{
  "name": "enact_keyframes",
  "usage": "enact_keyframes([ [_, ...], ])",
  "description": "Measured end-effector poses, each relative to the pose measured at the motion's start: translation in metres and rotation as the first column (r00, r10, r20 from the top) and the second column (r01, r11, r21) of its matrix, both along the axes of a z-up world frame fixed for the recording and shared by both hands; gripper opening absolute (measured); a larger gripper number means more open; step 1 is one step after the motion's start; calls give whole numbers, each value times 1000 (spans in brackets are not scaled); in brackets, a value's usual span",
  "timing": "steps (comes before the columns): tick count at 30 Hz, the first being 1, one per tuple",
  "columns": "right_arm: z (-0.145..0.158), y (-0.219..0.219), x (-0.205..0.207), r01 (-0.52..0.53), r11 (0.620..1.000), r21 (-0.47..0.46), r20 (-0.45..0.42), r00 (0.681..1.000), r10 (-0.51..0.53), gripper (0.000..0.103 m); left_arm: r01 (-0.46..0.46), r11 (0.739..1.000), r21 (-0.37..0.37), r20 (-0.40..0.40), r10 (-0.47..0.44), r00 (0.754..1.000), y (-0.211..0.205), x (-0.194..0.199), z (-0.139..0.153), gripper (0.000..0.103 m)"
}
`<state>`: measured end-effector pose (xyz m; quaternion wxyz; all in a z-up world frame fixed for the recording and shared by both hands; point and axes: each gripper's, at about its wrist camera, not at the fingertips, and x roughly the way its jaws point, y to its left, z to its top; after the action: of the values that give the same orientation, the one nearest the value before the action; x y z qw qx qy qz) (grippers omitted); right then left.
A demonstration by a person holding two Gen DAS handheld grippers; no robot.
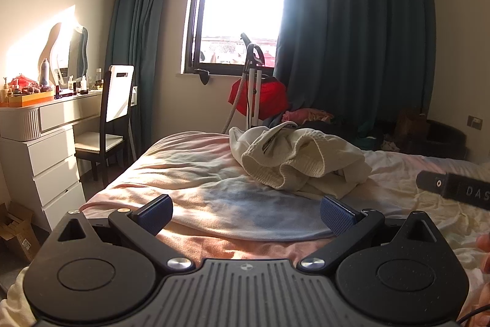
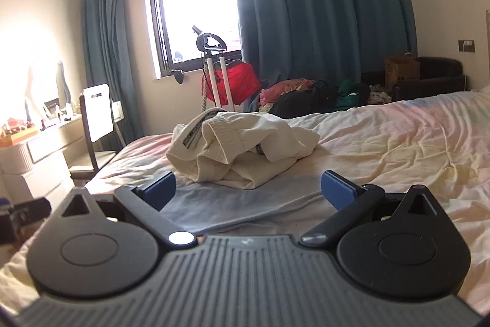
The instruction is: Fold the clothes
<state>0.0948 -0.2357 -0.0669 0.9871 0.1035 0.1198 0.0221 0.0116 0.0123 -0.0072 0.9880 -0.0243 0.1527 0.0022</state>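
Cream sweatshirt [image 1: 301, 163] crumpled on bed [image 1: 190, 161]. Left gripper [image 1: 246, 213], right gripper [image 2: 248, 192] both spread wide, empty, short of sweatshirt.

Crumpled cream knit garment [image 1: 301, 163] lying on the pastel tie-dye bedsheet [image 1: 196, 161], ahead of both wide-spread grippers, white garment steamer stand [image 1: 252, 94] behind it below the window [image 1: 239, 2], white drawer dresser [image 1: 46, 143] and chair [image 1: 107, 118] left of the bed
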Motion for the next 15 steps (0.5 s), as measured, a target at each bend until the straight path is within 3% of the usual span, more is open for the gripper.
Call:
enact_keyframes([
  [3, 20, -4, 11, 11, 999, 46, 39, 999, -13, 103, -1, 1000, 19, 10, 1, 1000, 0, 3, -5, 103],
  [9, 66, -10, 51, -5, 997, 71, 92, 996, -1, 102, -8, 1000, -20, -12, 7, 1000, 5, 20, -19, 103],
  [12, 59, -19, 63, -5, 996, 85, 102, 995, -3, 102, -23, 1000, -2, -39, 23, 999, 3, 41, -27, 103],
  [15, 31, -33, 70, -3, 992, 128, 70, 998, -6, 102, -32, 998, 46, -90, 36, 995, -1, 80, -36, 103],
])
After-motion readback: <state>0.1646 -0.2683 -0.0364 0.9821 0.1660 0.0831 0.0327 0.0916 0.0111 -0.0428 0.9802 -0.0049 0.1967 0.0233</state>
